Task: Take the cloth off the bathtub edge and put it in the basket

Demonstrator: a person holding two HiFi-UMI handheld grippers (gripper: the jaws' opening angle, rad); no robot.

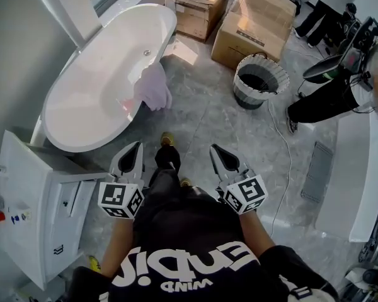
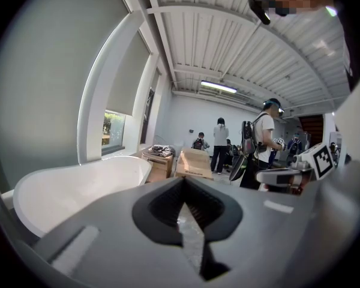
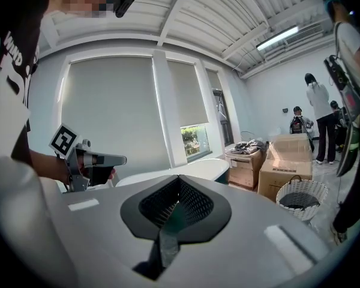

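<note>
Both grippers are being held low in front of the person, side by side and apart. The left gripper [image 1: 137, 147] is being kept fully closed, its jaws meeting with nothing between them. The right gripper [image 1: 215, 149] is likewise being kept closed and empty, its jaws meeting along one seam in its own view. Nothing is being touched by either.

The cloth [image 1: 152, 87], pale pink, is being left draped over the near rim of the tub [image 1: 82, 106], part of it hanging down the outside. It is lying well ahead of the grippers, nearer the left one's line. The basket [image 1: 242, 75] is standing on the floor to the right, just beside a box [image 1: 252, 27] and well apart from the tub.

The step in hand is being read as the approach, with the grasp not yet begun. It is probably being done best if one gripper's jaws are being opened wide before the rim is reached. They are then being set across the bunched fold on top of the rim rather than the loose tail. A thick gather is likely being held more surely than a single layer. The lift is best being made straight up, so that the cloth is not being dragged along the tub. The cord [image 1: 288, 162] by the basket is being kept clear of on the way across.
</note>
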